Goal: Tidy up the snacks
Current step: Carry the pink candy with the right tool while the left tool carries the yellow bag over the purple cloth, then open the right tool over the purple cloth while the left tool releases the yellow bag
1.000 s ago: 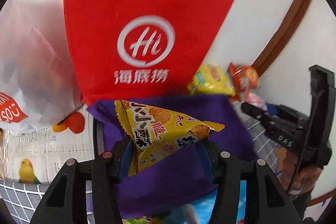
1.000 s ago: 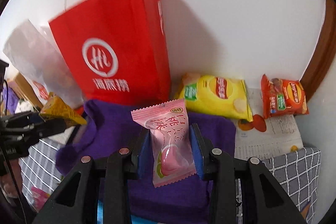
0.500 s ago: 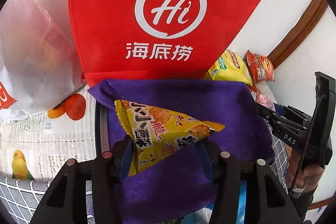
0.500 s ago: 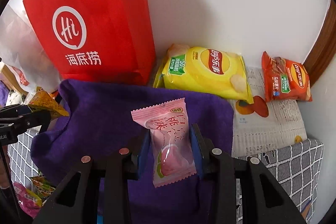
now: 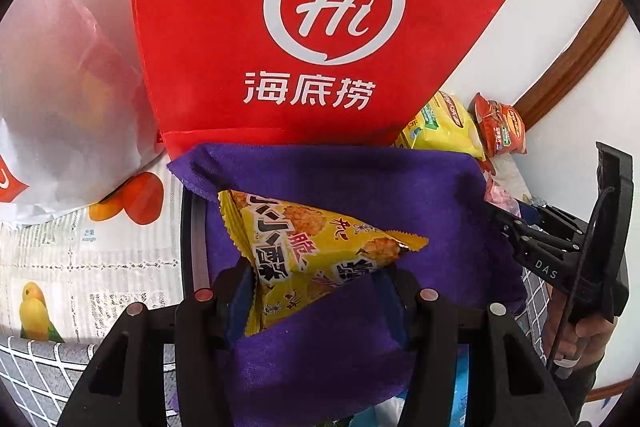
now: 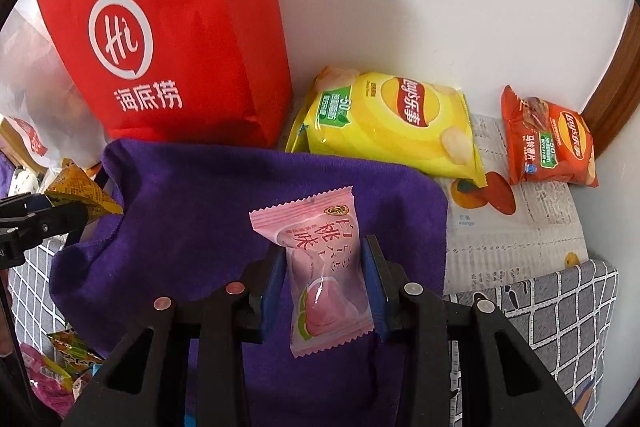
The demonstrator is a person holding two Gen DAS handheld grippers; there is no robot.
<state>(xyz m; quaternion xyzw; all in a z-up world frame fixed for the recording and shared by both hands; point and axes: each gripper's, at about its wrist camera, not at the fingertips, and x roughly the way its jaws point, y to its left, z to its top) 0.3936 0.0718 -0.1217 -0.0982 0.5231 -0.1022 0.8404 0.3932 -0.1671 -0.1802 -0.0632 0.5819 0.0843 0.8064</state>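
left gripper [image 5: 316, 291] is pinching a yellow triangular snack pack [image 5: 316, 259] between its blue pads, and the right gripper [image 6: 324, 279] is clamped on a pink peach candy packet [image 6: 324, 275], jaws pressed in on the wrapper. both snacks hang in the air over a purple cloth [image 5: 360, 195] that's draped over some kind of container, can't tell exactly what's under it.

my guess is the step is dropping both onto or into that purple-covered spot. to do it well i'd get each pack low and close over the cloth before letting go, since they're light crinkly wrappers and will flutter or slide off the sloped fabric if released high. spread the jaws slowly, one side then the other, so the two grippers don't bump, they're fairly near each other.

pose-wise both grippers point steeply down at the cloth, the right one more so. in the left view you can see the person's hand [image 5: 580, 343] gripping the right tool's handle at the edge.

further out: a red paper bag [image 6: 160, 39] stands just behind the cloth against the wall, a yellow chip bag [image 6: 392, 123] and an orange chip bag [image 6: 548, 143] lie to its right on the fruit-print bench cover [image 6: 516, 231].
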